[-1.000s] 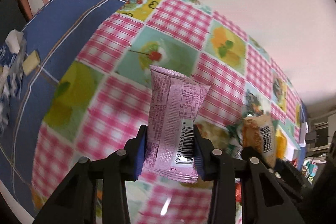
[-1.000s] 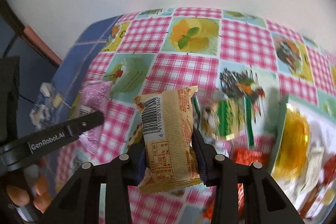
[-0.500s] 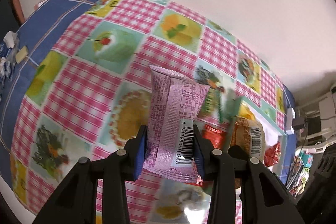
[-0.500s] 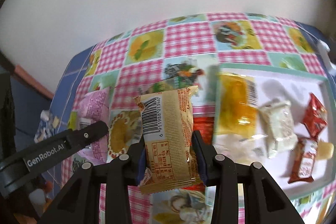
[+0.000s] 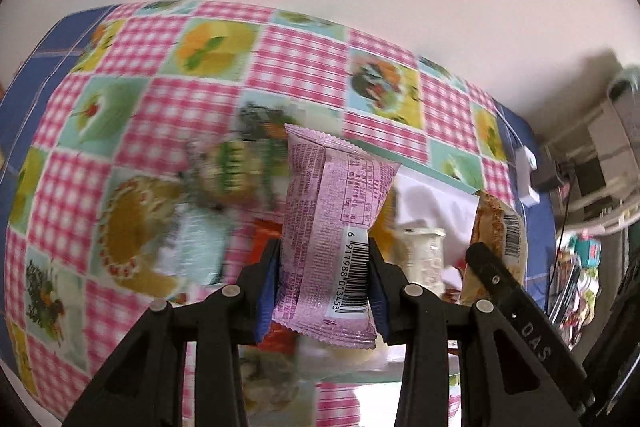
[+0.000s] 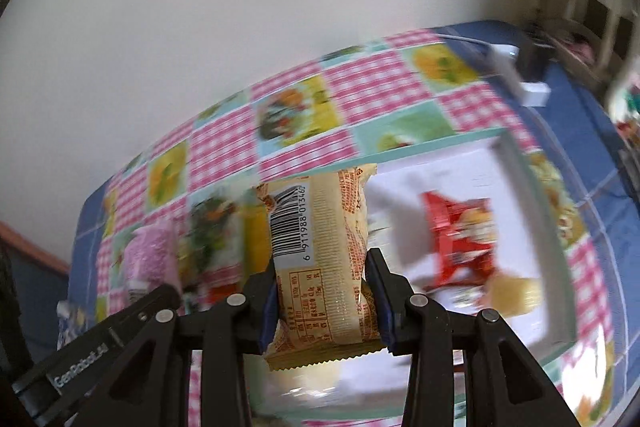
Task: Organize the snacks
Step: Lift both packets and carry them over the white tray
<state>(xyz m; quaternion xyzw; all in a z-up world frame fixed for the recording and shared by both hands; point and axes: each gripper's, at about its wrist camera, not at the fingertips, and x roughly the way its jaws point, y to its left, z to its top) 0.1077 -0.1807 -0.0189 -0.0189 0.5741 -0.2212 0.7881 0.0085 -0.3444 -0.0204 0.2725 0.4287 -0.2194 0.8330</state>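
Note:
My left gripper (image 5: pixel 323 291) is shut on a pink snack packet (image 5: pixel 332 227) with a barcode, held upright above the table. My right gripper (image 6: pixel 322 303) is shut on a yellow snack packet (image 6: pixel 320 259), also upright; it also shows at the right of the left wrist view (image 5: pixel 500 247). Below lies a white tray with a green rim (image 6: pixel 516 163) holding a red packet (image 6: pixel 460 235) and a pale yellow snack (image 6: pixel 516 293). The pink packet shows at the left of the right wrist view (image 6: pixel 150 255). Much is motion-blurred.
The table has a pink-checked cloth with fruit pictures (image 5: pixel 168 99) over a blue cloth. A green and a red packet (image 5: pixel 236 171) lie blurred left of the tray. A white charger block (image 6: pixel 532 93) sits at the table's far right. A white wall stands behind.
Both grippers have swung to the right with their packets still held. The white tray has come under and in front of them.

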